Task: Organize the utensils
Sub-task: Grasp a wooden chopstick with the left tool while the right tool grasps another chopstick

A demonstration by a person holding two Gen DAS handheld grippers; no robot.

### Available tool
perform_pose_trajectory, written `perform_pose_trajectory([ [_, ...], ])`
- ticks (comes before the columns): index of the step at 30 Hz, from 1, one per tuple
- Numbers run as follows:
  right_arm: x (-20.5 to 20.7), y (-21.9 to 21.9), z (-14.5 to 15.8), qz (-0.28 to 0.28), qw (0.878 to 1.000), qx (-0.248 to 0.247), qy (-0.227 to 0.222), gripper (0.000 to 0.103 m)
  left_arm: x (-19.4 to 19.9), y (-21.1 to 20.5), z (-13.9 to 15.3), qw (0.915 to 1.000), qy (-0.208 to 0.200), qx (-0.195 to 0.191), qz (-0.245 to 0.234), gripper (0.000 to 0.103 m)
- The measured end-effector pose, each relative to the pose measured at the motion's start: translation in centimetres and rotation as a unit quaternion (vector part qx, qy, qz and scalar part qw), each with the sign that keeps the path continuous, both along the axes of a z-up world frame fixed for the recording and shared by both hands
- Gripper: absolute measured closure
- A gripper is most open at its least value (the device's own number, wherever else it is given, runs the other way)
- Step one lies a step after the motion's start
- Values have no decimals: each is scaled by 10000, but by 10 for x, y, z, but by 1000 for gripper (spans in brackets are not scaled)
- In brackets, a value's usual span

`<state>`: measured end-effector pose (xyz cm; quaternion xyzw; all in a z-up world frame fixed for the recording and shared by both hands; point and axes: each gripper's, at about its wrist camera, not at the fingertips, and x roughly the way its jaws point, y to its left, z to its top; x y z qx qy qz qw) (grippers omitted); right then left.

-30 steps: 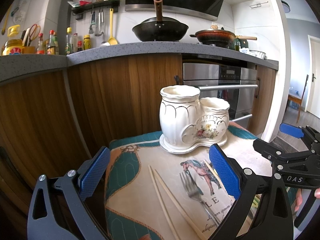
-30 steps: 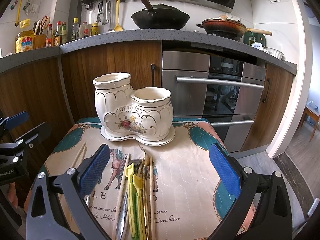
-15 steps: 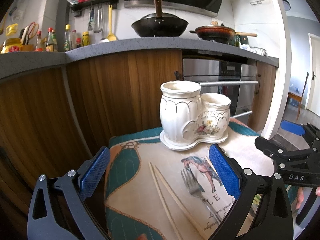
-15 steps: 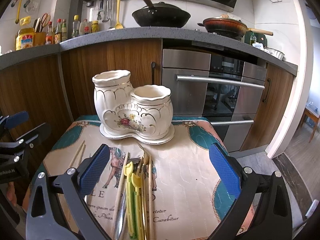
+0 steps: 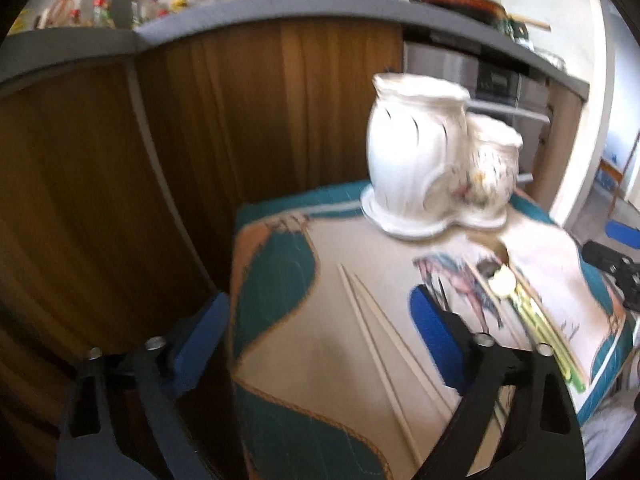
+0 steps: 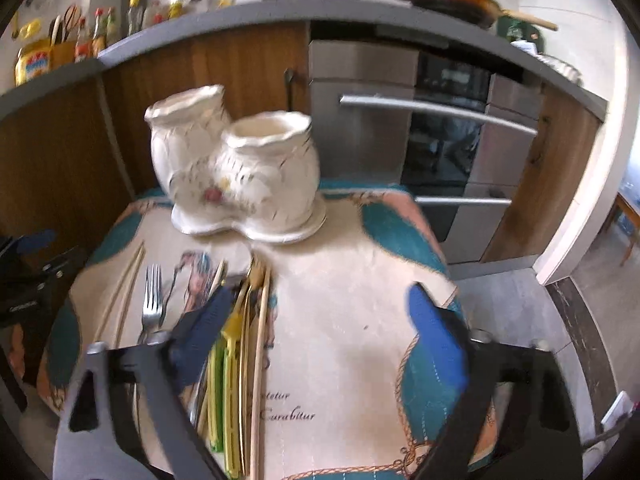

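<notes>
A white ceramic two-cup utensil holder (image 5: 432, 168) (image 6: 236, 172) stands at the back of a small cloth-covered table (image 6: 352, 320). A pair of pale chopsticks (image 5: 372, 332) (image 6: 124, 292) lies on the cloth under my left gripper (image 5: 320, 336), whose jaws are closing with nothing pressed between them. A fork (image 6: 152, 300) lies beside the chopsticks. A bundle of yellow, green and wooden utensils (image 6: 236, 340) (image 5: 520, 312) lies by the left finger of my right gripper (image 6: 320, 336). That gripper's jaws are closing too, and its pads touch nothing.
Wooden cabinets (image 5: 120, 200) and a steel oven (image 6: 440, 140) stand right behind the table under a grey counter with a wok and a pan. The cloth's left edge (image 5: 236, 320) drops off. Tiled floor (image 6: 520, 304) lies to the right.
Both cameras have tipped down and dropped closer to the cloth, with motion blur. Both pairs of jaws have narrowed. The utensils and the holder have not moved.
</notes>
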<state>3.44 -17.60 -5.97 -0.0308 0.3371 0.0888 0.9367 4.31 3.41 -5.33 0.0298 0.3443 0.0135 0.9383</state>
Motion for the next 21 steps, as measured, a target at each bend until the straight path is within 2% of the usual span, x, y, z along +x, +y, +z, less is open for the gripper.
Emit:
perform_pose_trajectory([
  [1,2,2,-4,52,9999,-37,90,37,2,-1,-4,9999,97,16,-37,24],
  [3,4,5,-10,174,9995,-42,274,46,4,-1,-11,9994,322,-60,-131,32],
  [5,5,11,-16,375,9984,8,417,56,7,-3,-17,9984,517,-138,-190,47],
  [6,6,14,-20,435,9980,-10,464,65,7,-3,-19,9978,597,-173,-224,50],
  [9,13,23,-31,544,9965,-58,632,81,10,-9,-23,9960,781,-206,-372,61],
  [14,22,34,-40,747,9937,-40,831,84,12,-15,-30,9939,973,-142,-506,69],
  [18,31,38,-49,687,9929,-205,946,85,13,-18,-36,9922,1102,-64,-585,71],
  [21,35,36,-51,697,9921,-140,1033,85,15,-20,-43,9902,1232,-11,-659,76],
])
